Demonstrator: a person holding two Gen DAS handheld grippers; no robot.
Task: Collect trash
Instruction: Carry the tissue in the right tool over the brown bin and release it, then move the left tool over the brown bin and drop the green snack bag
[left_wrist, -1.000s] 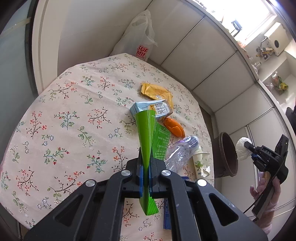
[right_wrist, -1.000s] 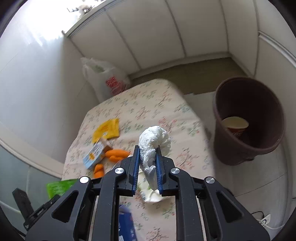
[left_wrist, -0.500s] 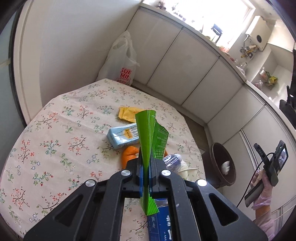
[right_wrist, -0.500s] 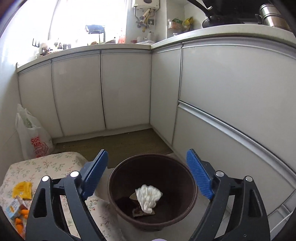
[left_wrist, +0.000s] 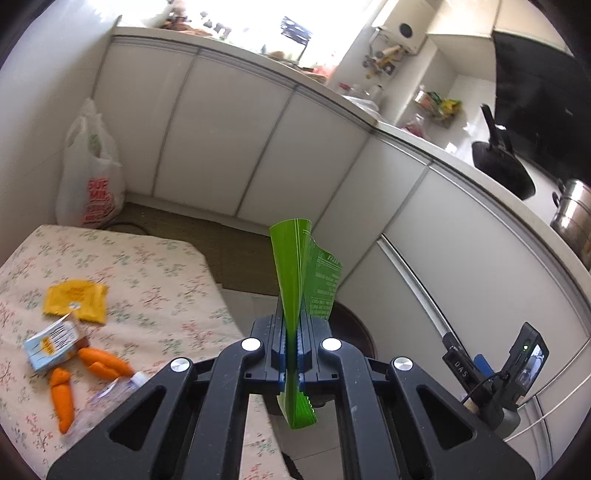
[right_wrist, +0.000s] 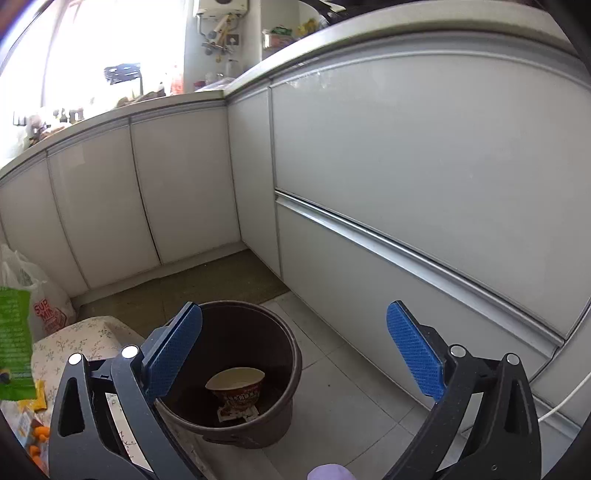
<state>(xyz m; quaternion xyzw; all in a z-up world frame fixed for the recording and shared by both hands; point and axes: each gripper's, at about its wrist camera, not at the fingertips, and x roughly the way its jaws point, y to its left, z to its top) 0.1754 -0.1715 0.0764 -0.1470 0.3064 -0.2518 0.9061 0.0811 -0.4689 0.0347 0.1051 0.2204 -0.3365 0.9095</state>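
Note:
My left gripper (left_wrist: 293, 332) is shut on a green wrapper (left_wrist: 295, 266) that stands up between its pads, past the right edge of the floral table (left_wrist: 147, 266). Behind its fingers shows part of the brown bin (left_wrist: 356, 330). In the right wrist view the bin (right_wrist: 288, 350) stands on the floor tiles below my right gripper (right_wrist: 293, 317), whose jaws are opening wide with nothing between them. A noodle cup (right_wrist: 236, 387) and paper scraps lie in the bin. The green wrapper (right_wrist: 13, 332) shows at the left edge.
On the table lie a yellow packet (left_wrist: 75, 299), a blue-white carton (left_wrist: 51, 343), orange peels (left_wrist: 103, 363) and a clear bottle (left_wrist: 110, 391). A white plastic bag (left_wrist: 90, 177) leans in the corner. White cabinets (right_wrist: 406, 184) close in behind and to the right of the bin.
My left gripper swung right and up off the table with the wrapper. The right gripper let the white tissue fall into the bin, and its jaws now stand wide.

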